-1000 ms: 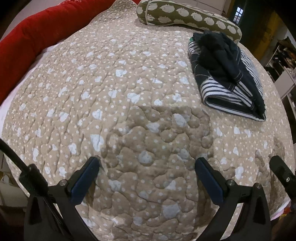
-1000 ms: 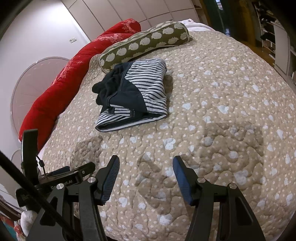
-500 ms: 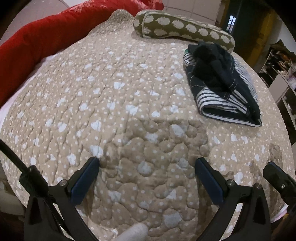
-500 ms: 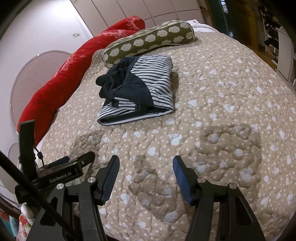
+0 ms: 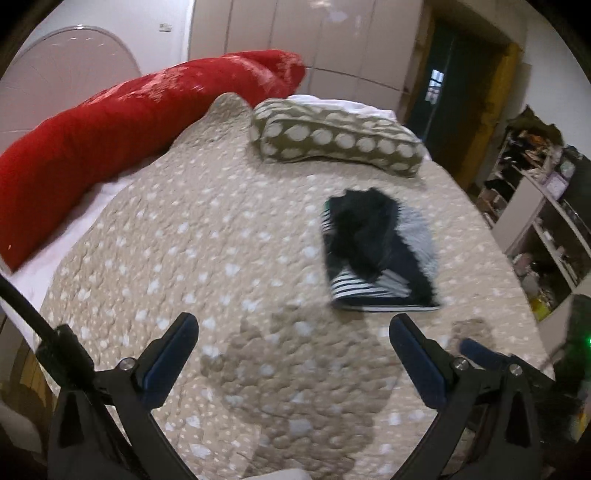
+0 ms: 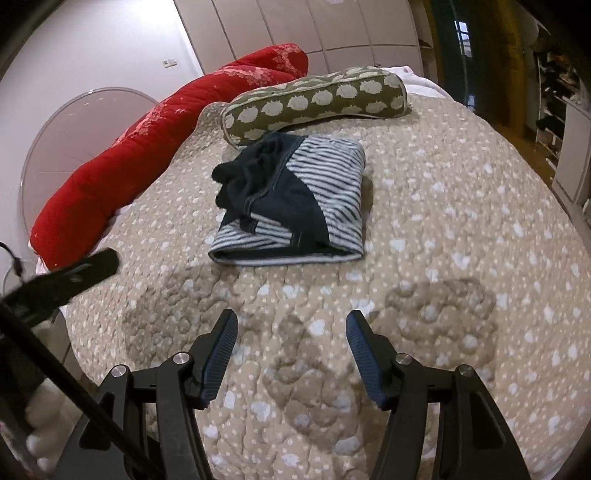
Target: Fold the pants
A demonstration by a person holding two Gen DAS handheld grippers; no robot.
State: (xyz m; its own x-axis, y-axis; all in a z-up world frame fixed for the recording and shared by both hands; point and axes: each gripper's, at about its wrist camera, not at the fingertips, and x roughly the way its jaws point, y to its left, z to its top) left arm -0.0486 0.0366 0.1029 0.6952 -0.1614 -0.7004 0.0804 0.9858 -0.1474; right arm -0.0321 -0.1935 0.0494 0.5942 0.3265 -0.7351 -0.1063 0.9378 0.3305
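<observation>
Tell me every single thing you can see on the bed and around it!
folded pants: one, navy with blue-and-white stripes, mid-bed, just in front of the bolster
bolster pillow: one, olive with cream spots, far end of the bed
long cushion: one, red, along the bed's left edge
quilt: one, beige with white dots, covering the bed
wardrobe doors: several, cream, back wall
shelves: cluttered, pale, right of the bed
left hand-held gripper: one, black with blue pads, open, empty, above the quilt
right hand-held gripper: one, same colours, open, empty
</observation>
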